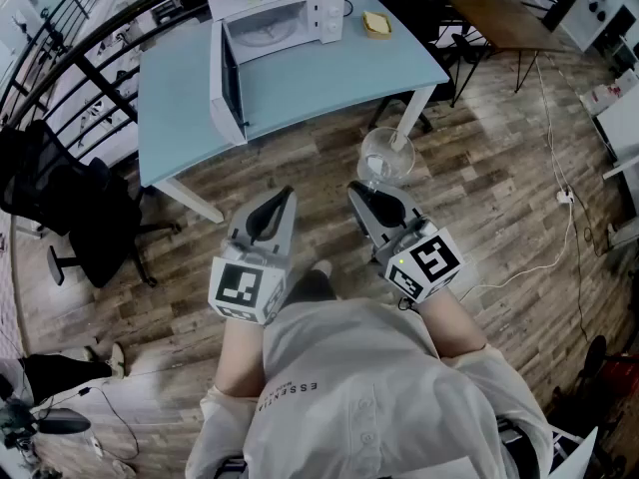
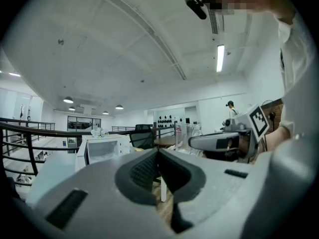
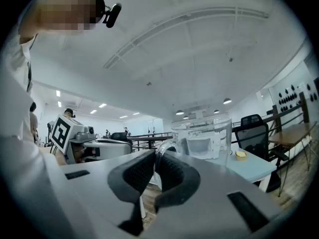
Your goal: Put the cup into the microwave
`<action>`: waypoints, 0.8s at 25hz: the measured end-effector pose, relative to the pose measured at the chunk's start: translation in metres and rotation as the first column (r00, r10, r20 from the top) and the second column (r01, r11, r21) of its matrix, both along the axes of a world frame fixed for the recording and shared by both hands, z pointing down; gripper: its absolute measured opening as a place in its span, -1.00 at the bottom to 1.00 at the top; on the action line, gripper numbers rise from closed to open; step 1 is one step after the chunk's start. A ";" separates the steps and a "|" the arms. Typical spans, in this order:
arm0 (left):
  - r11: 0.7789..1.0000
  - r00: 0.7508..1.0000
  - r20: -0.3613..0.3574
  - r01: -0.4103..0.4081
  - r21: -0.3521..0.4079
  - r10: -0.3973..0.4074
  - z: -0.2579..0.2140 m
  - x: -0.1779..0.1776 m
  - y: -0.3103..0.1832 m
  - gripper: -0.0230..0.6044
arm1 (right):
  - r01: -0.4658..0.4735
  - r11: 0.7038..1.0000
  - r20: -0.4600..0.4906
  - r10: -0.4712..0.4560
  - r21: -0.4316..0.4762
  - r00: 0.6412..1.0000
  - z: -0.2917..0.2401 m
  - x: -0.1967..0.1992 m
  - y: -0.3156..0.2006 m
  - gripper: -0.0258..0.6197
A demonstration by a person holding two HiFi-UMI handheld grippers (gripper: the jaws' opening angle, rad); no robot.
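White shirt (image 1: pixel 369 387) of the person fills the bottom of the head view, forearms out in front. Left gripper (image 1: pixel 283 200) is clenched, its dark pads pressed together with nothing between them; the left gripper view confirms this. Right gripper (image 1: pixel 360 193) is clamped on the handle of a clear glass cup (image 1: pixel 386 155). In the right gripper view the curved handle sits pinched between the pads, and the cup body stands upright just beyond the jaws. The two grippers sit side by side, close but apart.

Cup hangs over the wooden plank floor (image 1: pixel 499 198), off the near right part of the light-blue table (image 1: pixel 329 78) and beside its white leg, not over the tabletop. Black office chair (image 1: pixel 85 223) stands on the floor to the left.

White microwave (image 1: pixel 285 20) sits on the far part of the table with its door (image 1: pixel 226 93) swung wide open to the left and the cavity exposed. Small yellow object (image 1: pixel 376 23) lies on the table just right of the microwave.
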State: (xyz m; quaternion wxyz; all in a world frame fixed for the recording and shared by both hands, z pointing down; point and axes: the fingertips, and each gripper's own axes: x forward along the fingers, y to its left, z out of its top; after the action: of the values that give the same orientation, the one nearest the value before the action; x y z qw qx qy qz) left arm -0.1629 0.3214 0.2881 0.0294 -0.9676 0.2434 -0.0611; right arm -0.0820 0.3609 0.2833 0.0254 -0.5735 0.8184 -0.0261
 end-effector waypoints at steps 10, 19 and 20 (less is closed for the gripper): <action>1.000 1.000 0.012 -0.019 -0.014 0.019 0.005 0.017 -0.005 -0.92 | -0.023 1.000 -0.007 0.023 -0.003 1.000 0.002 0.017 -0.003 -0.84; 0.998 0.999 0.025 -0.043 -0.054 0.044 0.022 0.033 -0.014 -0.92 | -0.044 0.998 0.023 0.044 -0.034 0.999 0.014 0.038 -0.013 -0.84; 0.997 0.999 0.027 -0.038 -0.061 0.040 0.025 0.034 -0.019 -0.92 | -0.044 0.998 0.025 0.045 -0.039 0.999 0.016 0.040 -0.017 -0.84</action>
State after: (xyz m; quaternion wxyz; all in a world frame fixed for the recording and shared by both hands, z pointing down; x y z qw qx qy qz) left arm -0.1293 0.3022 0.3128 0.0045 -0.9716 0.2222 -0.0814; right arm -0.0419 0.3434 0.2996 0.0253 -0.5916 0.8044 -0.0486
